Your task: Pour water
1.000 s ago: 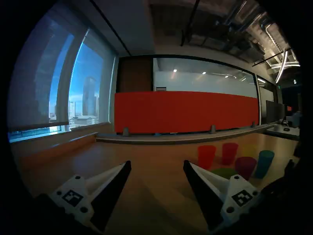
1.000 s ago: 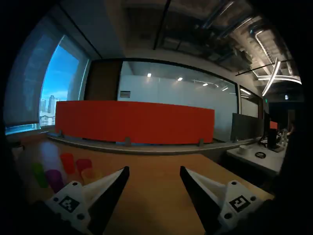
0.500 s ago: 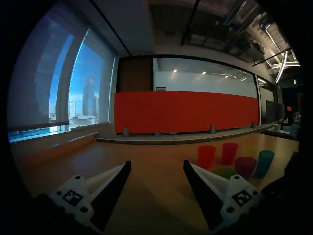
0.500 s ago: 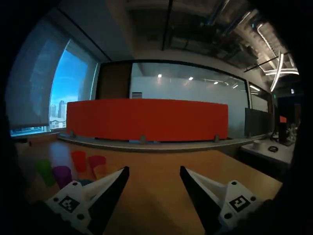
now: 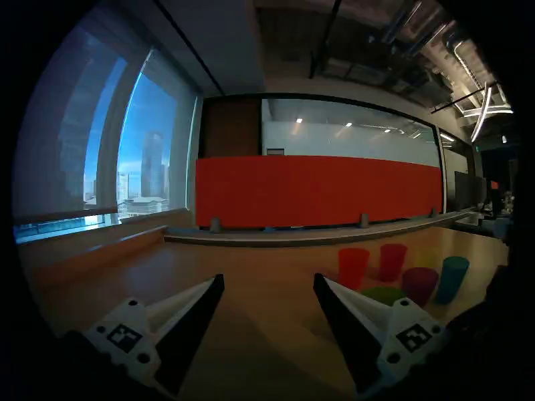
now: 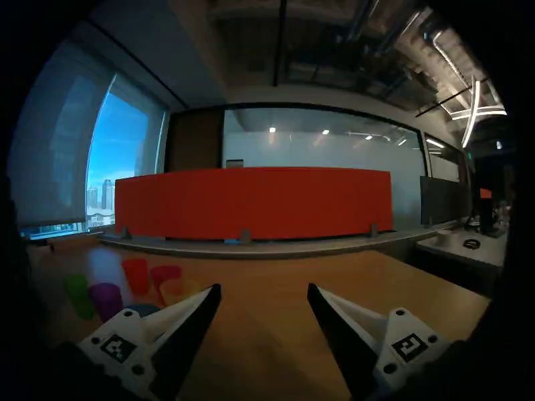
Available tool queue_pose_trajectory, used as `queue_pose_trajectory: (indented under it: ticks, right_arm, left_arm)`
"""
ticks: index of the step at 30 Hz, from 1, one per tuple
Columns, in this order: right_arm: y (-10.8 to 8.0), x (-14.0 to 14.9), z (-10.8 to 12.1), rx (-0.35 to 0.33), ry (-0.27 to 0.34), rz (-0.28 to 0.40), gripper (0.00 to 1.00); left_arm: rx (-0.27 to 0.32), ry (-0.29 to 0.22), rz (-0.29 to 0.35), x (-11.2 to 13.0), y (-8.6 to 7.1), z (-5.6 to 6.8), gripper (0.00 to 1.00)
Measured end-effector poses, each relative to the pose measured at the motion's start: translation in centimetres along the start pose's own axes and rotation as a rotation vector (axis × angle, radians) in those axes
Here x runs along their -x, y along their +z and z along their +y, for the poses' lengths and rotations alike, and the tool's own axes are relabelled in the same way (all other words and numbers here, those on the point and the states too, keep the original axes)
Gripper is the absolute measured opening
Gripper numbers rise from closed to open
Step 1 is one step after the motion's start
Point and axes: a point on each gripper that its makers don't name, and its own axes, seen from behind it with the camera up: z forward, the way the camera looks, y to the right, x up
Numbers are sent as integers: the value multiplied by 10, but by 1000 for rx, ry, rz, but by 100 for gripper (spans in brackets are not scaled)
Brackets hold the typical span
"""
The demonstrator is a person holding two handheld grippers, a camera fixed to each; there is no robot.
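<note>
Left hand-held gripper (image 5: pixel 267 277): spread, empty, unmoved.
Right hand-held gripper (image 6: pixel 262 287): spread, empty, turned slightly toward the cups (image 6: pixel 136 275).
Left gripper view: teal cup (image 5: pixel 453 279) upright on the bench (image 5: pixel 267 260).

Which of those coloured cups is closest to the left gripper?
The green cup, poking up just past the left gripper's finger; the orange cup, red cup, purple cup and teal cup stand farther off.
</note>
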Motion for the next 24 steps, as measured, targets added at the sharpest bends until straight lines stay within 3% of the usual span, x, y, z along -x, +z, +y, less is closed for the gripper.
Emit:
queue_pose_trajectory:
  ticks: [9, 24]
  right_arm:
    - [0, 8, 5, 8, -25, -9, 100]
    - [-1, 5, 9, 12, -16, 3, 100]
  left_arm:
    - [0, 0, 0, 0, 0, 0, 99]
    - [0, 0, 0, 0, 0, 1, 100]
